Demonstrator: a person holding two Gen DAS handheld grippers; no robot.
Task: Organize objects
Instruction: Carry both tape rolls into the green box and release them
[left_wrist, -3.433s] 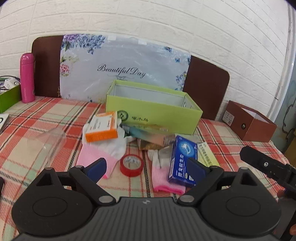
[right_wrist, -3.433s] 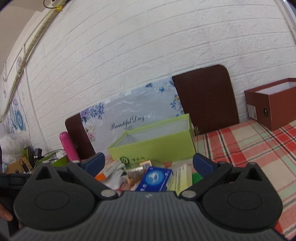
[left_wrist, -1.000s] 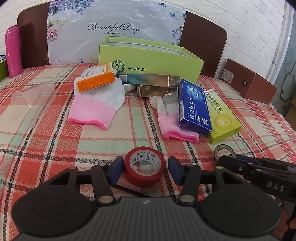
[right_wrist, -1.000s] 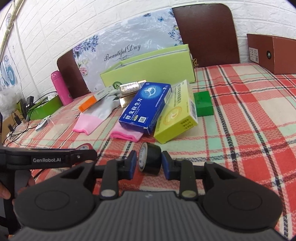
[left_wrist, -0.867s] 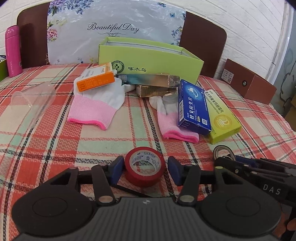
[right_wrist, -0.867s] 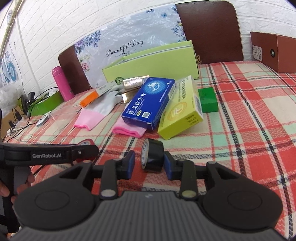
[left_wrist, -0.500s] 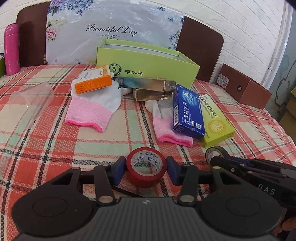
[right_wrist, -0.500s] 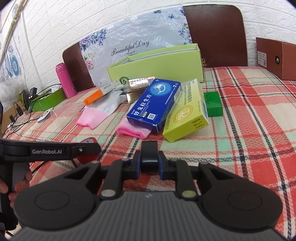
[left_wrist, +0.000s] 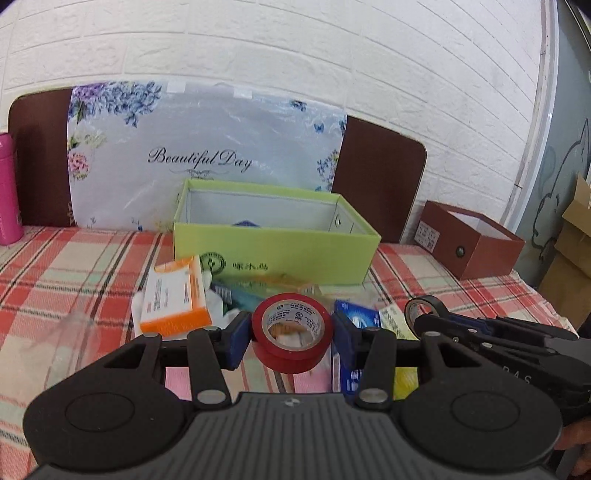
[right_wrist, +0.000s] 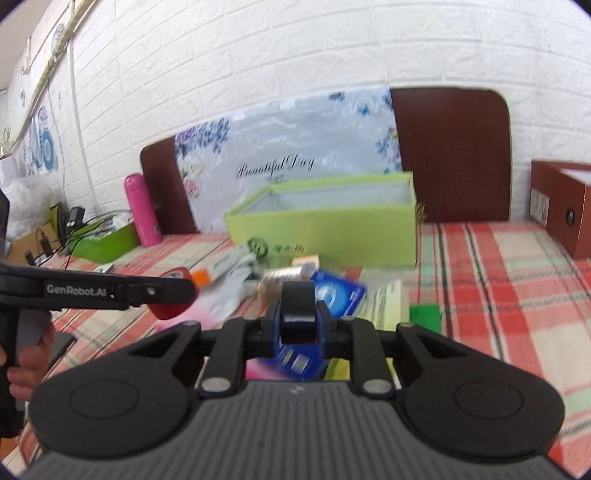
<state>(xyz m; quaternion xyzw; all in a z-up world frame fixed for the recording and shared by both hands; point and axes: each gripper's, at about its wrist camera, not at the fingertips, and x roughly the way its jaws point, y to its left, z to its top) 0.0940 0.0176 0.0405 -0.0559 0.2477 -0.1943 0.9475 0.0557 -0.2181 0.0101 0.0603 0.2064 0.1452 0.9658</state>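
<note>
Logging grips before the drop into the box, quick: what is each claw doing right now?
Left claw: closed on the red roll of tape, lifted off the table.
Right claw: closed on the black roll of tape, also lifted.

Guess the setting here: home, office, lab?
Probably a lived-in room at home, set up for recording. A table under a checked cloth stands against a white brick-pattern wall; household clutter lies on it: medicine boxes, a pink flask, a green storage box.
</note>
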